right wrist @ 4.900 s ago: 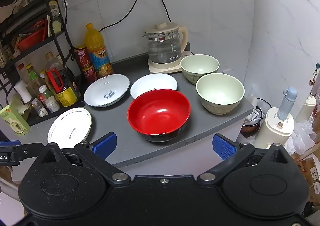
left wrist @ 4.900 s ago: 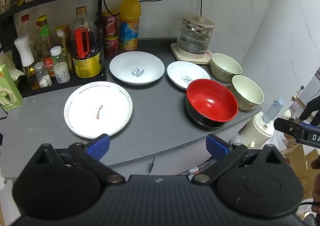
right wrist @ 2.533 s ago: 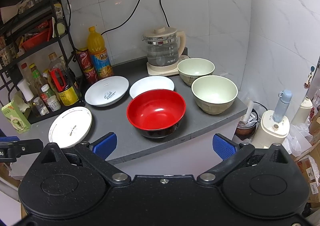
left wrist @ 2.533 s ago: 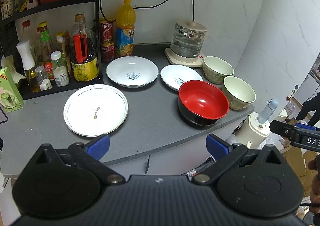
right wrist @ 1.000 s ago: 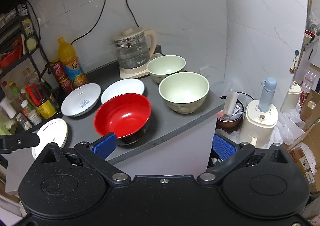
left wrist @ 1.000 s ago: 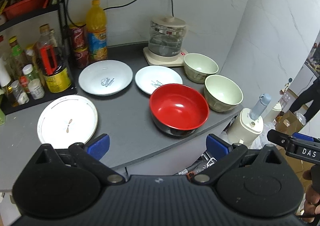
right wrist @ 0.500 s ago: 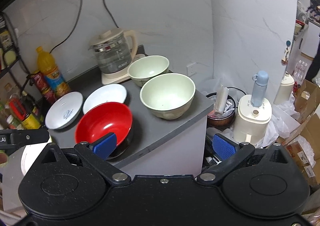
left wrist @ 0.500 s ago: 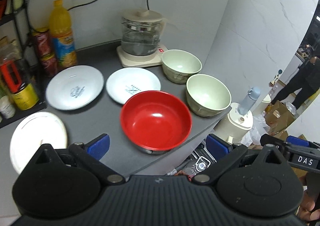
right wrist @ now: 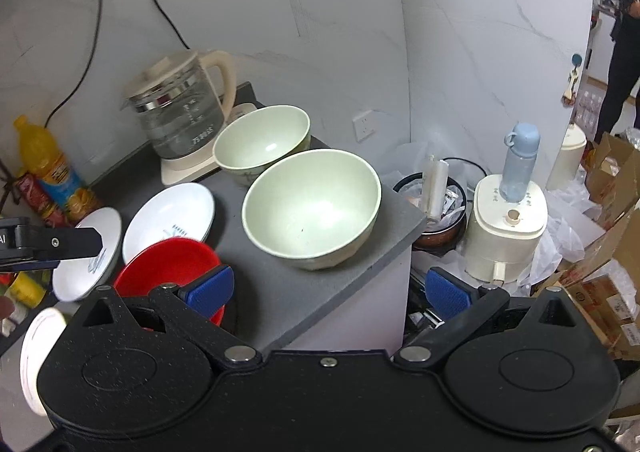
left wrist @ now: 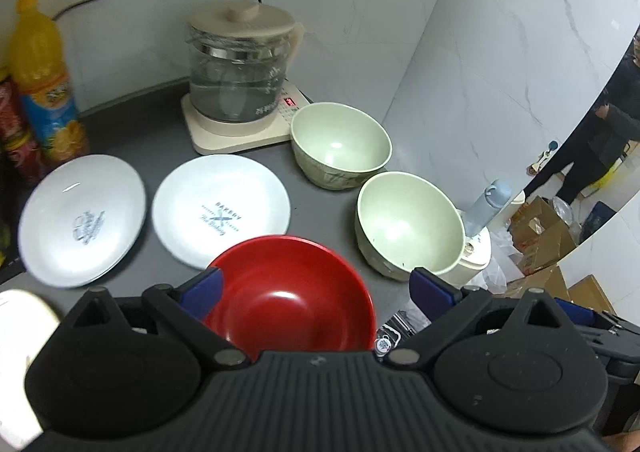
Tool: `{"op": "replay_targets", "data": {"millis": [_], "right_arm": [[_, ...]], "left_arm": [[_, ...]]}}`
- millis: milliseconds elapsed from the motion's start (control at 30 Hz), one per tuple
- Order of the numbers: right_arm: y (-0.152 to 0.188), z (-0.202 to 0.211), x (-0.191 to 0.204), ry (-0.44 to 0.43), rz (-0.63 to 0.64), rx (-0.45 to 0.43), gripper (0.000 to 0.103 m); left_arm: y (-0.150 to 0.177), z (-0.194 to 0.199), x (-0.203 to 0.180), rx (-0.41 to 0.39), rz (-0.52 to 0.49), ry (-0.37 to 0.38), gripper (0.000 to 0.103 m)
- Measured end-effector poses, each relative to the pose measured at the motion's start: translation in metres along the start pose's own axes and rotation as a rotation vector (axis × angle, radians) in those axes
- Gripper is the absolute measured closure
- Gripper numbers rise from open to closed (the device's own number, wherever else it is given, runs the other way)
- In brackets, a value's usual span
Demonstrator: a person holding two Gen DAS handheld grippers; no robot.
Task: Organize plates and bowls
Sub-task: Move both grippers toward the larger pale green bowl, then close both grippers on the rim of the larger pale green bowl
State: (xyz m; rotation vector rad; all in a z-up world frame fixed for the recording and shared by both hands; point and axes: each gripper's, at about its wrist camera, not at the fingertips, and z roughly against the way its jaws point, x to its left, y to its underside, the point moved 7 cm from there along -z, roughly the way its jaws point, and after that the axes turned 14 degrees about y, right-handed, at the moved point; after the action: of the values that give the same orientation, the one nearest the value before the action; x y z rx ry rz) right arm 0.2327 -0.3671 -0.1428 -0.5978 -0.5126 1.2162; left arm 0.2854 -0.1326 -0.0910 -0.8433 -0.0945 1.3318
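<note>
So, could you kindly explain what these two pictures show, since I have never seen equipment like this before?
There is no robot here: a person carries a hand-held two-finger claw in each hand, and a wide-angle camera on each looks forward along its fingers. The black shape with blue pads at the bottom of each picture is that claw itself: the left claw in one view, the right claw in the other. Both are open and hold nothing.

On the grey counter stand a red bowl, two pale green bowls, one nearer the edge and one behind it, and two white plates with blue print. A third plate lies further left. A glass kettle stands at the back.
</note>
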Motion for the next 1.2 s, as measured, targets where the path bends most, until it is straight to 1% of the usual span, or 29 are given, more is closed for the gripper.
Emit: {"op": "replay_targets", "data": {"millis": [67,100,167,333,400,533,700,833,900,967,1067,1200], "right_arm": [[-0.004,-0.013,0.001,0.019,-0.006,0.016,0.009],[-0.006,-0.020,0.003,0.020,-0.007,0.025,0.010],[-0.009,-0.033,0.006,0.019,-0.006,0.040,0.018],[-0.016,-0.057,0.015,0.038,0.003,0.070,0.021],[-0.019,-0.067,0.016,0.034,-0.009,0.089,0.025],[-0.023,-0.086,0.016,0.037,-0.043,0.132,0.031],[-0.023,-0.106,0.011,0.059,-0.086,0.183,0.040],[-0.022,-0.118,0.005,0.063,-0.127,0.217,0.046],[-0.020,-0.125,0.002,0.066,-0.147,0.239,0.051],[-0.020,-0.131,0.001,0.065,-0.162,0.258,0.058],[-0.021,-0.139,-0.001,0.066,-0.171,0.271,0.059],[-0.019,-0.150,-0.001,0.072,-0.177,0.299,0.065]], "left_arm": [[-0.007,-0.014,0.003,0.018,-0.005,0.016,0.005],[-0.010,-0.021,0.005,0.029,-0.011,0.025,0.008],[-0.014,-0.033,0.007,0.051,-0.014,0.034,0.013],[-0.025,-0.065,0.016,0.111,-0.007,0.056,0.024],[-0.028,-0.077,0.018,0.137,-0.012,0.065,0.030],[-0.037,-0.100,0.018,0.182,-0.029,0.086,0.036],[-0.045,-0.126,0.016,0.225,-0.039,0.118,0.047],[-0.049,-0.147,0.012,0.253,-0.048,0.137,0.053],[-0.050,-0.160,0.012,0.273,-0.034,0.141,0.059],[-0.049,-0.170,0.011,0.288,-0.029,0.144,0.062],[-0.047,-0.184,0.011,0.308,-0.016,0.142,0.069],[-0.046,-0.199,0.013,0.332,0.008,0.141,0.078]]}}
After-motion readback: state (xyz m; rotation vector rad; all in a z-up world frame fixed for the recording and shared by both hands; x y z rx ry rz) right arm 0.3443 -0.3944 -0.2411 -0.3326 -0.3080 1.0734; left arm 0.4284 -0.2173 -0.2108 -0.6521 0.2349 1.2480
